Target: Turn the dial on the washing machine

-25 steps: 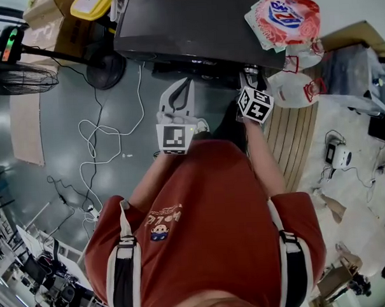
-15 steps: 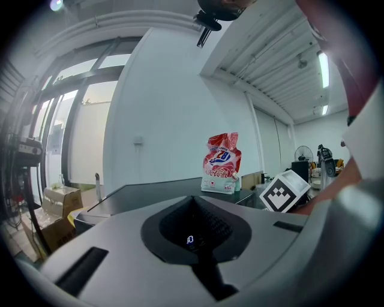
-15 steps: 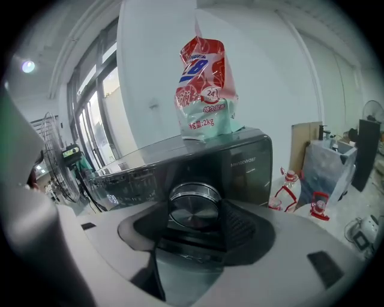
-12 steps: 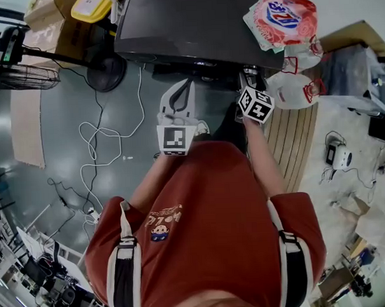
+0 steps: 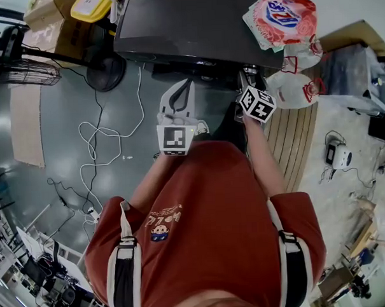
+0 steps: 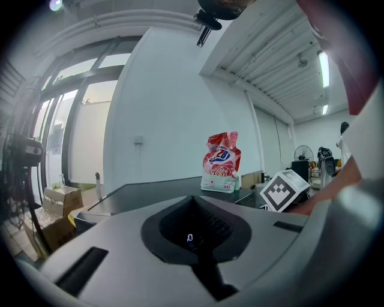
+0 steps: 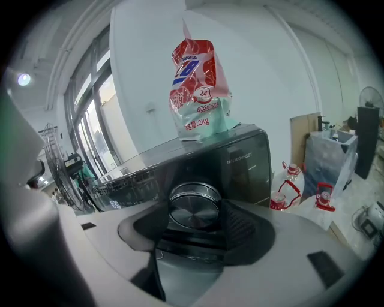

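Currently the dial [image 7: 193, 208] is bracketed by the right gripper [image 7: 194, 232]. Its dark pads appear pressed on both sides of the rim, so it is read as clamped on the dial. The left gripper [image 6: 191, 240] is closed on nothing and is held off the machine, left of centre in the head view.

Risks:
- Slip is judged the main one. The dial face is smooth brushed metal with a polished rim, and only a shallow part of that rim seems to be caught by the pads.
- If the wrist is rolled off the dial's axis, the pads can be walked off the rim, or the knob gets pushed instead of turned.
- Overshoot past the wanted setting is possible, since no panel markings can be read from here.

Dial: round, low and silver, mounted on the glossy dark front panel of the washing machine [image 5: 193, 22], at the centre of the right gripper view. In the head view it is hidden under the machine's front edge, upper centre. A red-and-white detergent pouch [image 7: 193, 84] is seen standing on the lid above it.
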`<state>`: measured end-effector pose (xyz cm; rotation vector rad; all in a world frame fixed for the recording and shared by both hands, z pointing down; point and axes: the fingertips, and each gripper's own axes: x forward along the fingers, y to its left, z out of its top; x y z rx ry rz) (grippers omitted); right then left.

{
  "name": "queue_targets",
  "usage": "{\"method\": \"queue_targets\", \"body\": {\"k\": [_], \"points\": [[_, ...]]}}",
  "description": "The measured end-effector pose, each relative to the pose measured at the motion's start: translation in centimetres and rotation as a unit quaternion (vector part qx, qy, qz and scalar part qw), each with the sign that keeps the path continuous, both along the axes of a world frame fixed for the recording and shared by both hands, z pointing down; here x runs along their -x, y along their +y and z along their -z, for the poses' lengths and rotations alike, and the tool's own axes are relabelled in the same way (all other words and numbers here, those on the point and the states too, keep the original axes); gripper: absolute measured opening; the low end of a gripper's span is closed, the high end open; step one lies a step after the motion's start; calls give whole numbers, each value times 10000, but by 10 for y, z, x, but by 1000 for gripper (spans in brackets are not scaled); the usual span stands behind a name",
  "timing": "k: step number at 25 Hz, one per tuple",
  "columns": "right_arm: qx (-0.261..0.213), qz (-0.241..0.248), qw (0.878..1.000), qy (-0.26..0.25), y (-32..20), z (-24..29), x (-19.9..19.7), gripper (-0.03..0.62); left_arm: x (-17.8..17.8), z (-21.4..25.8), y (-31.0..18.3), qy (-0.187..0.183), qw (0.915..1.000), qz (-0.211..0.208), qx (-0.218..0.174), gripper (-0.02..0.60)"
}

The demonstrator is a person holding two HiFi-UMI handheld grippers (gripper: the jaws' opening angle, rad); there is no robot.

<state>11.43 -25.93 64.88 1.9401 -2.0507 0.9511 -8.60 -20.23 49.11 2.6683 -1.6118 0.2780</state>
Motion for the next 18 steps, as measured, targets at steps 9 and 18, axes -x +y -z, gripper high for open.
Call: {"method": "queue_targets", "body": {"k": [9, 18], "points": [[-213, -107, 9945, -1017, 0, -2, -2, 278, -2, 0, 1, -18, 10000, -6, -13, 11], [-394, -372, 9725, -2263, 1, 2, -5, 278, -3, 3, 3, -38, 10000, -13, -26, 11]]}}
